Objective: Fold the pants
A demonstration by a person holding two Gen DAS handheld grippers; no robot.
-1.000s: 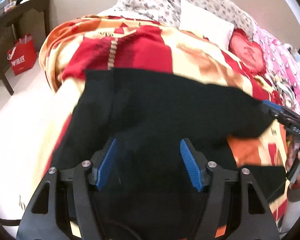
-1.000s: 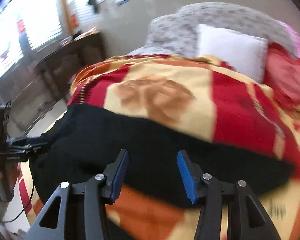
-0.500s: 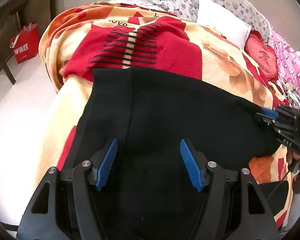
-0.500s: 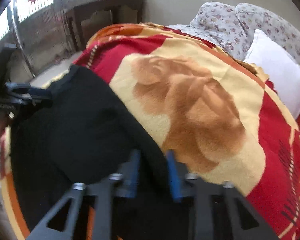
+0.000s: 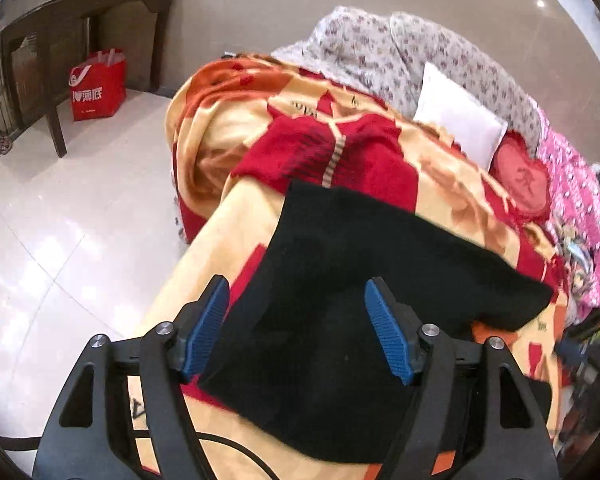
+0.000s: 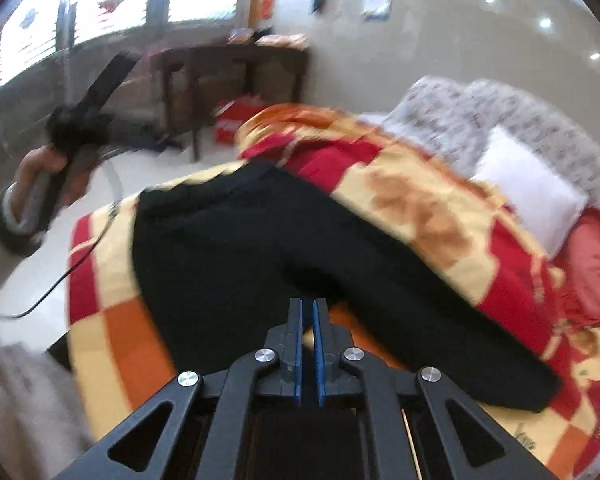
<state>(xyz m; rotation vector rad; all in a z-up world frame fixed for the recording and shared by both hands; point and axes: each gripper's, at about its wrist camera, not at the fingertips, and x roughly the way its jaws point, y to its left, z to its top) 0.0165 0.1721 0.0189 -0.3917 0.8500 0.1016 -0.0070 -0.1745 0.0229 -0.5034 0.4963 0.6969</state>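
Black pants (image 5: 364, 280) lie spread across a red, orange and cream blanket (image 5: 228, 248) on a bed. My left gripper (image 5: 296, 332) is open and empty, raised above the near part of the pants. In the right wrist view the pants (image 6: 236, 248) show one leg running toward the lower right. My right gripper (image 6: 308, 320) is shut, with its tips at the near edge of the pants by the crotch; I cannot see fabric between the pads. The left gripper (image 6: 96, 92) shows there lifted at the far left, held in a hand.
A white pillow (image 5: 456, 116), a red heart cushion (image 5: 520, 180) and a floral quilt (image 5: 384, 44) lie at the head of the bed. A dark wooden table (image 5: 80, 20) and a red bag (image 5: 96, 84) stand on the tiled floor left of the bed.
My right gripper closed from open to shut and pulled back from the pants. My left gripper lifted and drew back, staying open. The pants now lie flatter on the blanket.
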